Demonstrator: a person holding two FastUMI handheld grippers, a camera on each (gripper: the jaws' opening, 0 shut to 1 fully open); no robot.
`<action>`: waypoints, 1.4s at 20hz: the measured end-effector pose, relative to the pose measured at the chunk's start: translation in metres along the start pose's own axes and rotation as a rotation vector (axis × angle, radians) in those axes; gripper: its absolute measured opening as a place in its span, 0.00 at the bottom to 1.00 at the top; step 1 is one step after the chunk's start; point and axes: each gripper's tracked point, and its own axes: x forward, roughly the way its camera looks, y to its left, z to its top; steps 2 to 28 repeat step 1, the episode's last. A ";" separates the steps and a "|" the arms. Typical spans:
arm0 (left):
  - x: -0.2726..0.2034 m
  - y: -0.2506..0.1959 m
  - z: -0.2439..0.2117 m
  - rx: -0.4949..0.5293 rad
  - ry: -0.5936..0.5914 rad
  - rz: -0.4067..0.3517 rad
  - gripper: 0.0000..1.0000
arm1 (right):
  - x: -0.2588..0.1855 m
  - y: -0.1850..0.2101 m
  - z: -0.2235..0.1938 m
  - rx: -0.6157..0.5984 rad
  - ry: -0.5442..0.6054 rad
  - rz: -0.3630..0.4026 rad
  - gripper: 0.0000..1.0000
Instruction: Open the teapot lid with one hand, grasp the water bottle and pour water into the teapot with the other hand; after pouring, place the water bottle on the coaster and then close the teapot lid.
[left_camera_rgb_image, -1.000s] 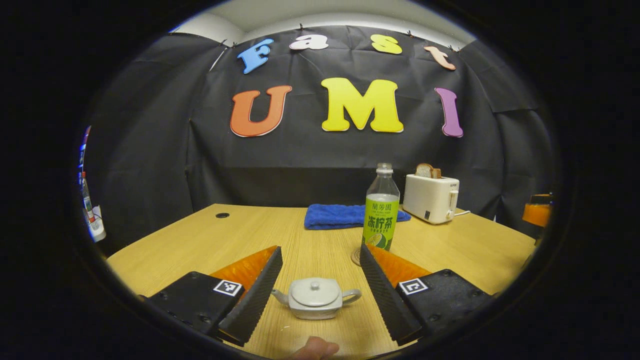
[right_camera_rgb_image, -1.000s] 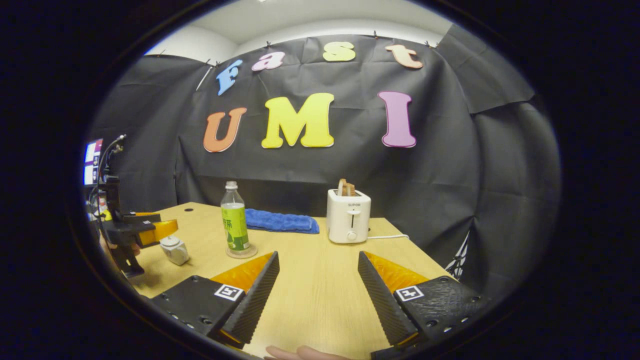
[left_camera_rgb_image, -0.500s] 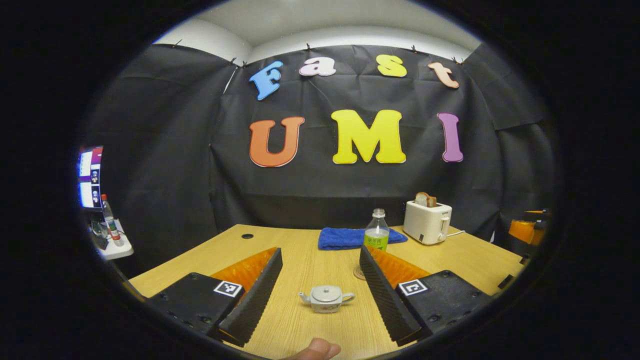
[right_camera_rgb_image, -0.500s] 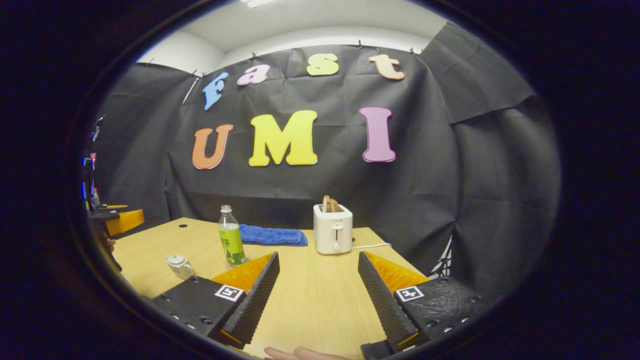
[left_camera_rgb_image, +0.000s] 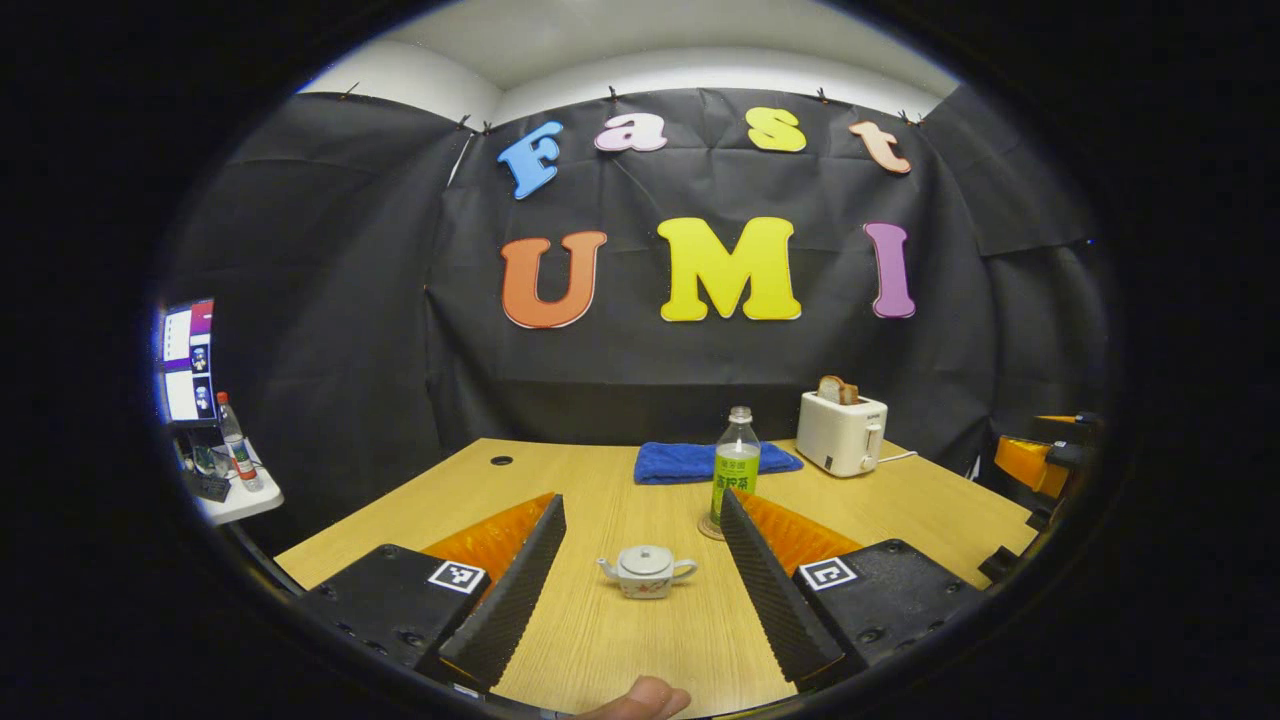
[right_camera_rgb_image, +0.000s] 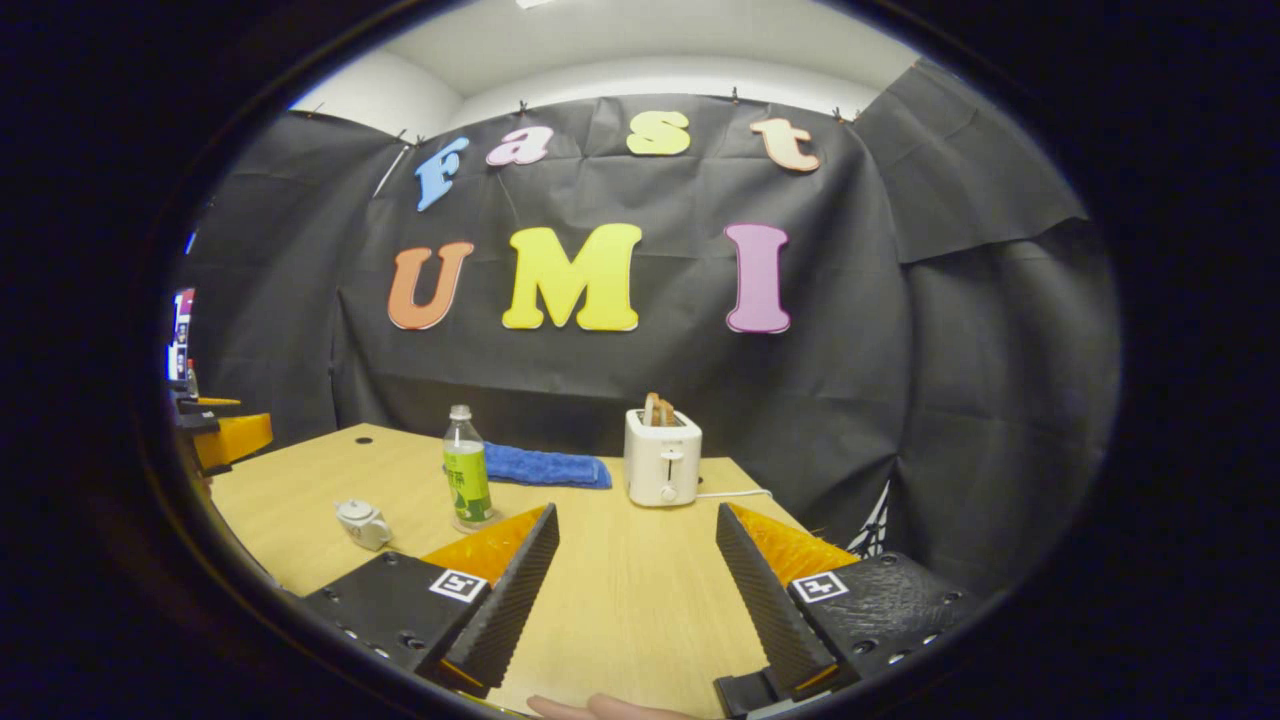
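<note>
Woodgrain table (left_camera_rgb_image: 600, 650) bears lidded ceramic teapot (left_camera_rgb_image: 646, 572); left gripper (left_camera_rgb_image: 640, 590), right gripper (right_camera_rgb_image: 637, 600) released.

White teapot (left_camera_rgb_image: 646, 571), green-labelled water bottle (left_camera_rgb_image: 737, 468), blue towel (left_camera_rgb_image: 690, 461), white toaster (left_camera_rgb_image: 841, 432).

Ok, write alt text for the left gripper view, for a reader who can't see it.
A small white teapot, lid on, sits on a wooden table, framed between the open jaws of the left gripper, which hold nothing. Behind it a green-labelled water bottle stands on a round coaster, with a blue towel and a white toaster holding bread farther back.
</note>
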 end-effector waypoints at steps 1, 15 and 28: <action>-0.001 -0.006 -0.005 0.000 0.014 -0.021 0.98 | 0.000 -0.001 0.000 -0.001 -0.002 -0.004 0.95; -0.001 -0.006 -0.005 0.000 0.014 -0.021 0.98 | 0.000 -0.001 0.000 -0.001 -0.002 -0.004 0.95; -0.001 -0.006 -0.005 0.000 0.014 -0.021 0.98 | 0.000 -0.001 0.000 -0.001 -0.002 -0.004 0.95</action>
